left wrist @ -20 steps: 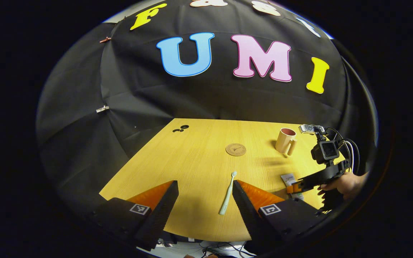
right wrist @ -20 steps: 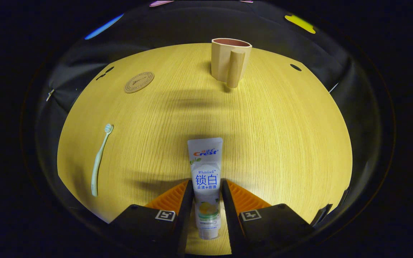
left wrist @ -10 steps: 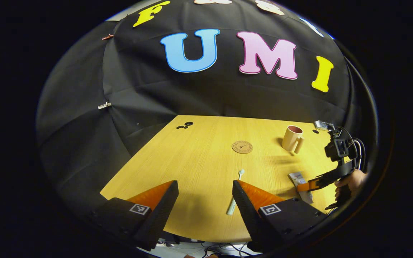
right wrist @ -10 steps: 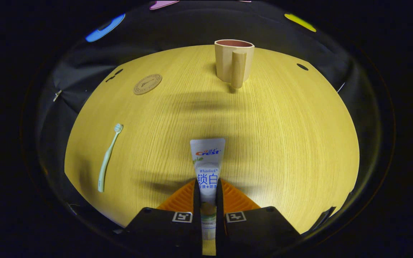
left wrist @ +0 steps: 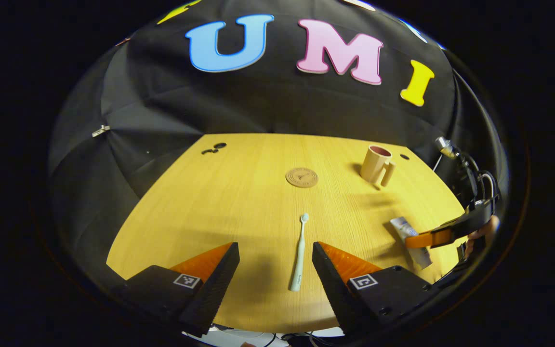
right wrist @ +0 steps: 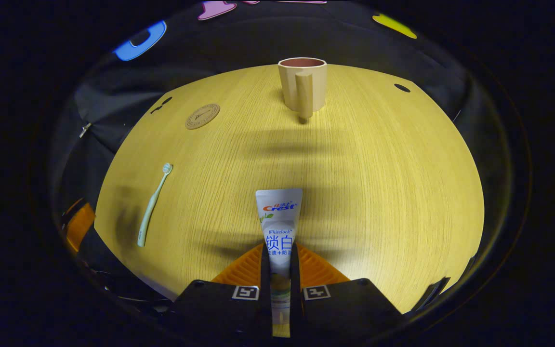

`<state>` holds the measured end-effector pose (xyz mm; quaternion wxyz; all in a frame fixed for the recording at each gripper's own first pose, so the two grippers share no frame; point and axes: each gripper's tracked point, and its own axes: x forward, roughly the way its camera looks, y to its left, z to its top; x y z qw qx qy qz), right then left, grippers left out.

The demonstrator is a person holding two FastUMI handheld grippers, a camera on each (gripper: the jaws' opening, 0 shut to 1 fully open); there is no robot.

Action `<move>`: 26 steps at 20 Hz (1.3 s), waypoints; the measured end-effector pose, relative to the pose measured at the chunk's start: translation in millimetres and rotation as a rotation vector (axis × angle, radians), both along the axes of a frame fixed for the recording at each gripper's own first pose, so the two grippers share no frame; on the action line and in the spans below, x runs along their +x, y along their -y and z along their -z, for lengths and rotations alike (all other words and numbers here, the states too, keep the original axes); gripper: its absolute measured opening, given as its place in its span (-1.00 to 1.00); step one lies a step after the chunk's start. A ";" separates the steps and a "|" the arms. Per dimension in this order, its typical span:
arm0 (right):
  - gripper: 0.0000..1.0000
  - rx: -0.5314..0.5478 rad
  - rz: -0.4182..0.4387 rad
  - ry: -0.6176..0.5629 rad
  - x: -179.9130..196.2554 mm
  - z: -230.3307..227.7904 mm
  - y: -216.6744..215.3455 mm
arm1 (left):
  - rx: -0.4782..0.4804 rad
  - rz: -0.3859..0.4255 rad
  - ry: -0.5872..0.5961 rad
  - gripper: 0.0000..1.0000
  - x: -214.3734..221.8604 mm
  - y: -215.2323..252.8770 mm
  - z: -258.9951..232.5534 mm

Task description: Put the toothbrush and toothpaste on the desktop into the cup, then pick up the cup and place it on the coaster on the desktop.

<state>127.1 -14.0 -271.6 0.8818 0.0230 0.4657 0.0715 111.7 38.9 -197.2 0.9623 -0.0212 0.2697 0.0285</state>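
While the right claw (right wrist: 280, 270) pinches the toothpaste (right wrist: 278, 221) between both fingers low over the worktop (right wrist: 378, 168), the left claw (left wrist: 275, 260) hangs spread wide, the toothbrush (left wrist: 299, 253) lying flat between its fingers. Farther back stand the cup (left wrist: 376, 165) and coaster (left wrist: 302, 177), apart.

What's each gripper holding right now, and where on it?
The right gripper is shut on the toothpaste, near its cap end. The left gripper is open, holding nothing.

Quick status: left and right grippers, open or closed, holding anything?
Left gripper: open, empty, toothbrush lying between its fingers on the table.
Right gripper: shut on the toothpaste.
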 end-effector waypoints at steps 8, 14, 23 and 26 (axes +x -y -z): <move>-0.63 0.049 0.063 0.071 -7.7 -37.9 29.6 | 0.006 0.082 -0.253 0.92 28.0 12.9 62.8; -0.63 0.077 0.097 0.086 -14.9 -42.8 45.8 | 0.028 0.112 -0.358 0.72 44.9 17.7 82.0; -0.64 0.125 0.126 0.079 -14.4 -46.3 55.1 | 0.048 0.129 -0.447 0.29 52.8 28.0 97.0; -0.64 0.127 0.111 0.068 -11.8 -42.2 51.7 | 0.058 0.157 -0.485 0.20 53.5 31.2 98.4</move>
